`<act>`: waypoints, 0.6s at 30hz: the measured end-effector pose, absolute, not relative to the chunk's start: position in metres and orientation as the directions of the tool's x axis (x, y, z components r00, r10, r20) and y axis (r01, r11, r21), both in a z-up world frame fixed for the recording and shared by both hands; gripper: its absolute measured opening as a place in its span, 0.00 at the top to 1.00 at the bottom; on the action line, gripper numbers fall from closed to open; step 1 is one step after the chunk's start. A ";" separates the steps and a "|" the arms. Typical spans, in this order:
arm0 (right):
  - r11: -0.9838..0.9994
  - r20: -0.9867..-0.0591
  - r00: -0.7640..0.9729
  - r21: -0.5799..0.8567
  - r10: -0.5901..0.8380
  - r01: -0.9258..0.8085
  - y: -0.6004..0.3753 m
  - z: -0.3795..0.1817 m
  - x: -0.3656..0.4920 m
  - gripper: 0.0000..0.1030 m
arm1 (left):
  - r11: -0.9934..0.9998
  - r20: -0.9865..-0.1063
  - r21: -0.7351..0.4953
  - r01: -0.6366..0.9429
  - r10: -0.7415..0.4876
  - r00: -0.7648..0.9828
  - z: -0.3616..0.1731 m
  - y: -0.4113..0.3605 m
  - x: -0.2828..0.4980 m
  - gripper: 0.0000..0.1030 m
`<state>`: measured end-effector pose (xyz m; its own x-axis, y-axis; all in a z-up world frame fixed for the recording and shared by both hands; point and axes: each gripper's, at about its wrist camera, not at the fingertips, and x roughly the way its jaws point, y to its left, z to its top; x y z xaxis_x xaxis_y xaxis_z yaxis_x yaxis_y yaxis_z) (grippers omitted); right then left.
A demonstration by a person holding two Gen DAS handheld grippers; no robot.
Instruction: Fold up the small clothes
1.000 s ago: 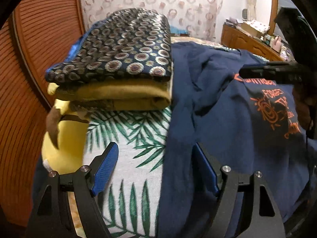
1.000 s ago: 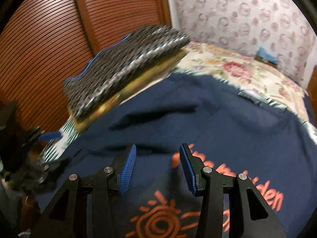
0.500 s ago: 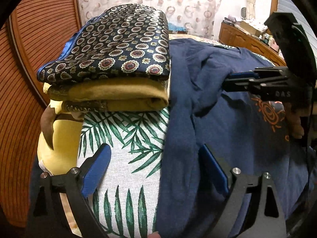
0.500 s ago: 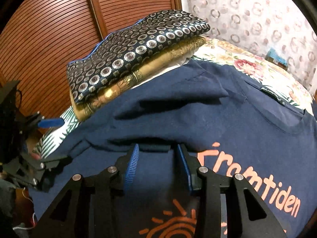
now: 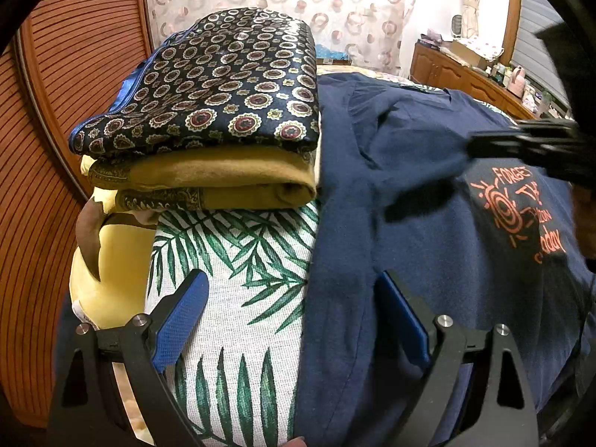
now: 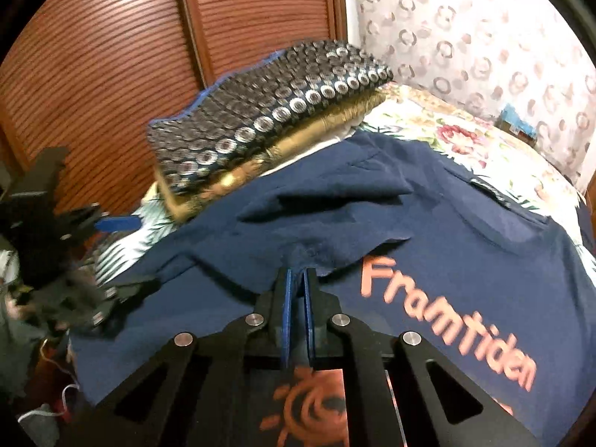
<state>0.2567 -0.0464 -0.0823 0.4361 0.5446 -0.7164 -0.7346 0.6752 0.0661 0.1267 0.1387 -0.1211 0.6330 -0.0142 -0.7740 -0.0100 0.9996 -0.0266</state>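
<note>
Right wrist view shows the right gripper (image 6: 296,279) with its fingers just closed into a tight pinch on a raised fold of the navy blue cotton t-shirt with orange print (image 6: 447,246), right at the loose sleeve edge above the lettering. That spot makes sense: it's probably the corner to carry across for a fold. The shirt lies spread on the bed with the palm-leaf and floral cover (image 5: 238,260), its far edge touching the stack of folded clothes topped by a dark medallion-patterned silk piece (image 5: 223,85), likely the finished pile. Nearer the camera than that stack, the left gripper (image 5: 294,313) has its fingers spread wide, straddling the shirt's side edge without pinching it, probably lined up to catch the hem.
</note>
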 end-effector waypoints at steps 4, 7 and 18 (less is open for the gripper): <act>0.671 -0.741 0.404 0.083 0.536 -0.737 -0.062 -0.085 0.236 0.94 | 1.000 -0.774 -0.026 -0.011 -0.013 0.633 -0.121 0.139 0.127 0.11; 0.686 -0.765 0.409 0.058 0.497 -0.725 -0.066 -0.095 0.230 0.92 | 1.000 -0.774 -0.026 -0.011 -0.013 0.633 -0.121 0.138 0.127 0.11; 0.776 -0.694 0.523 0.080 0.494 -0.626 -0.073 -0.089 0.282 0.61 | 1.000 -0.773 -0.026 -0.011 -0.013 0.634 -0.121 0.139 0.126 0.10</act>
